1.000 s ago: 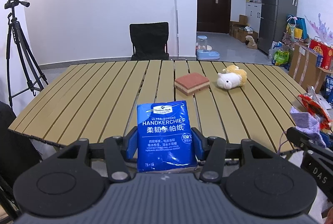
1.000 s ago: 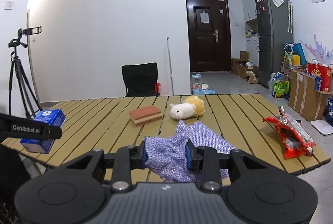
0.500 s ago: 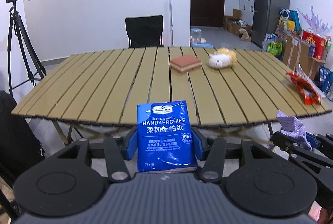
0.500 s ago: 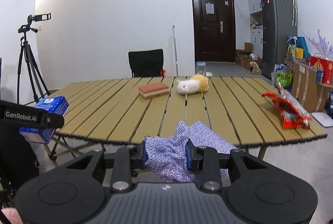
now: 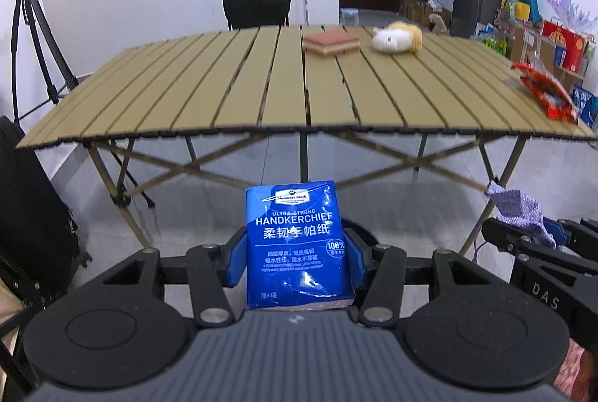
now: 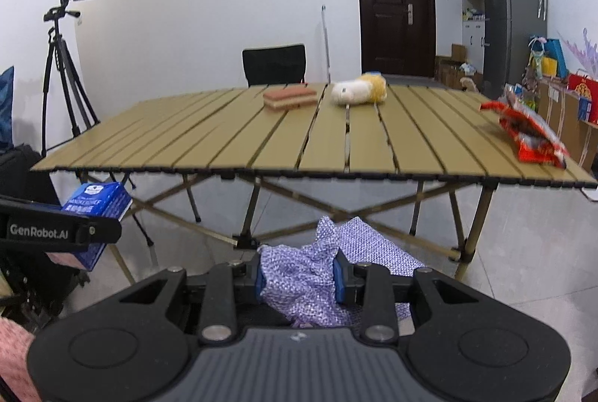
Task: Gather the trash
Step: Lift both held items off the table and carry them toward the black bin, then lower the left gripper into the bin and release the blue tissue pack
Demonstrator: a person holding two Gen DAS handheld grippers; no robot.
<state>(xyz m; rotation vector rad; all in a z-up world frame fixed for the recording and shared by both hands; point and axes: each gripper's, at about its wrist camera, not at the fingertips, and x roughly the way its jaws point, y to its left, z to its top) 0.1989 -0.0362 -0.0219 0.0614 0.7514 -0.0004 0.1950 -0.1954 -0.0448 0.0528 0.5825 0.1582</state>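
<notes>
Two tongs hang below the desk's near edge, both angled down toward the floor. Left tongs [image 5: 297, 254] are clamped on an upright blue handkerchief pack [image 5: 299, 245]. Right tongs [image 6: 299, 275] are nearly closed, pinching a crumpled purple cloth [image 6: 302, 280]. Beyond, on the slatted desk [image 6: 231, 144], lie a sponge [image 6: 289, 98], a plush toy [image 6: 358, 89] and, by its right edge, a red snack wrapper [image 6: 530, 134].
</notes>
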